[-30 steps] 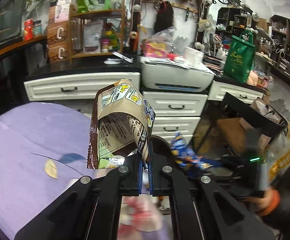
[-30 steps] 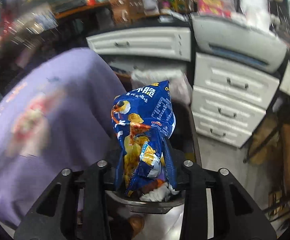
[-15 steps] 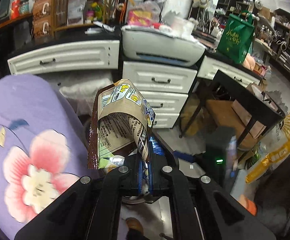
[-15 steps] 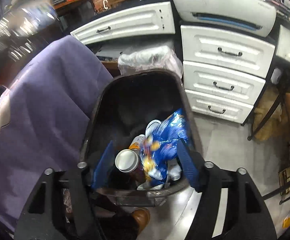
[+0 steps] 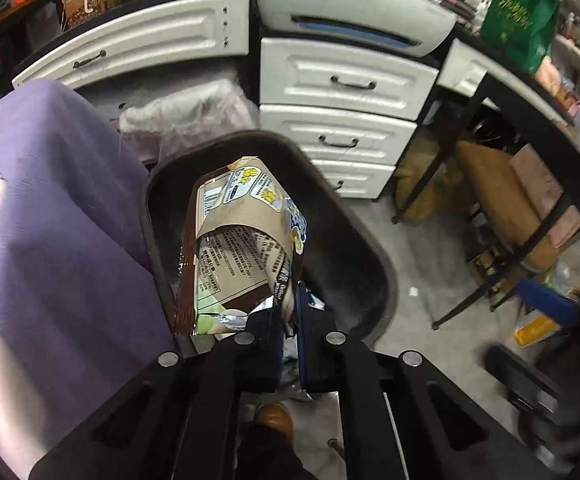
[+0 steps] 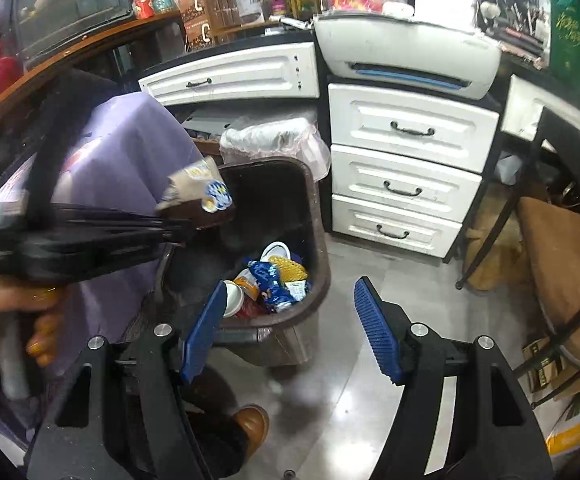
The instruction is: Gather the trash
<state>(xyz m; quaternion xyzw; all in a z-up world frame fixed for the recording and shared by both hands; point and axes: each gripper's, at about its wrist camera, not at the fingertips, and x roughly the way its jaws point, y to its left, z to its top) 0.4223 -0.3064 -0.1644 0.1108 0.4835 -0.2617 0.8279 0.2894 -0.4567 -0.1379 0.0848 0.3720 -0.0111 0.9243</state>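
The left tool [image 5: 289,312] pinches a brown snack wrapper [image 5: 238,248] by its lower corner, its two fingers pressed together on the foil. The wrapper hangs over the open mouth of the dark trash bin [image 5: 374,264], which stands on the floor beside a purple cloth [image 5: 58,208] and in front of white drawers [image 5: 342,80]. The right tool [image 6: 290,328] stands spread with nothing between its blue pads [image 6: 376,332], off to the side of the bin. Inside the bin lie a blue chip bag [image 6: 268,280], a paper cup [image 6: 234,298] and other litter.
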